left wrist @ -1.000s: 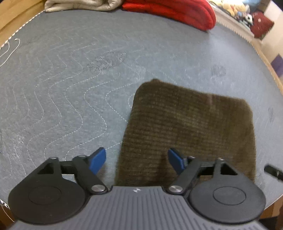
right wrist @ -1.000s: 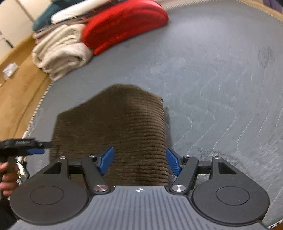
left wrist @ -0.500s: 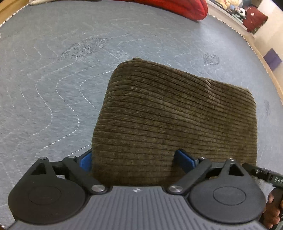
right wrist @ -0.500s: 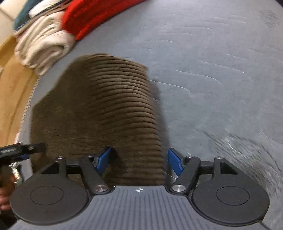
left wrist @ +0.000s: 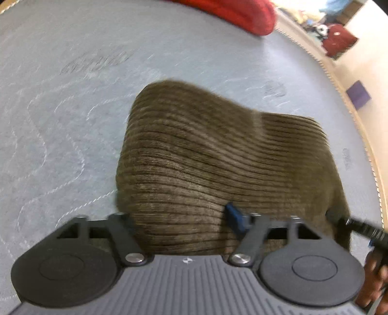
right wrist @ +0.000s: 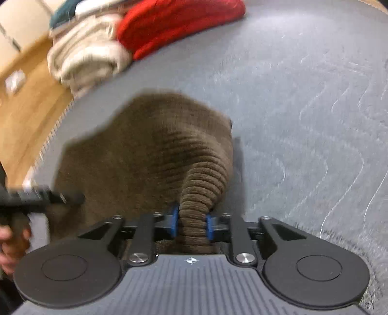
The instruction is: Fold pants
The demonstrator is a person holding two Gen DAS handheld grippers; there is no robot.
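Corduroy, brown, thick-ribbed: folded pants (left wrist: pixel 218 155) lying as a compact bundle on the grey quilted mat (left wrist: pixel 60 116), near its edge.

Left wrist view: left gripper (left wrist: pixel 179 215) set at the near edge of the pants, jaws just closing in and straddling that edge. One blue fingertip (left wrist: pixel 234 214) resting on the cloth; the other hidden behind the fold. Firm pinch not confirmed; cannot tell. Red folded garment (left wrist: pixel 242 12) beyond the pants, well apart. Right-hand tool partly seen beside the pants' right corner.

Right wrist view: right gripper (right wrist: pixel 191 224) jaws just closed, now pinching a bunched ridge of the pants (right wrist: pixel 145 150) between both blue pads. Cream folded cloth (right wrist: pixel 87 58) and the red garment beyond the pants, at the mat's far side.

Handling, judged: soft, limp, moderately heavy for cloth, not slippery, not fragile. Layers likely to slide apart if only the top one is taken. Best held at the two near corners, through all layers.
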